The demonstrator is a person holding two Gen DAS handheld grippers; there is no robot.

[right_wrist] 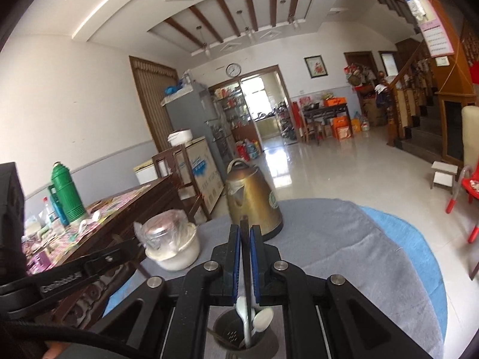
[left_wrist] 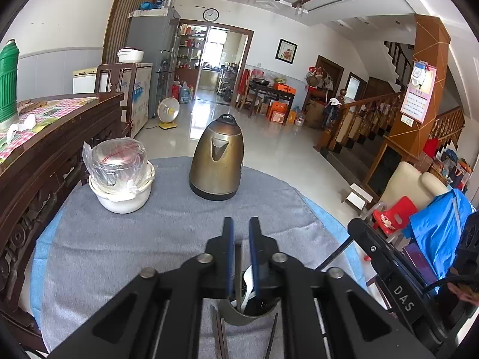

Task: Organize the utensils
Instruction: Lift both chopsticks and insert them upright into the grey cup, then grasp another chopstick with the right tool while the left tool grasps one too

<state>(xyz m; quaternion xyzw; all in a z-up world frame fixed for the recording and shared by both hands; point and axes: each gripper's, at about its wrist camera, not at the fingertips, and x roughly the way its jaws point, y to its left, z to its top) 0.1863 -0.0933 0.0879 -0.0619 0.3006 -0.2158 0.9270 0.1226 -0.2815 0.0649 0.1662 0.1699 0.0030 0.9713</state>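
A brownish utensil holder (left_wrist: 239,318) (right_wrist: 220,327) stands on the grey cloth right under both grippers, with white spoons (left_wrist: 248,281) (right_wrist: 262,320) in it. My left gripper (left_wrist: 241,221) is open above it. A thin dark stick (left_wrist: 238,264) stands loose in the gap near the left pad. My right gripper (right_wrist: 245,228) is shut on a dark chopstick (right_wrist: 244,239) that stands upright, its lower end down in the holder. More dark chopsticks (left_wrist: 218,332) lie on the cloth beside the holder. The right gripper's body (left_wrist: 374,248) shows at the right of the left wrist view.
A brass-coloured kettle (left_wrist: 217,164) (right_wrist: 253,206) stands at the far middle of the round table (left_wrist: 119,239). A white pot with a bagged steel container (left_wrist: 119,179) (right_wrist: 173,245) sits far left. A carved wooden table (left_wrist: 45,155) with a green thermos (right_wrist: 64,197) borders the left side.
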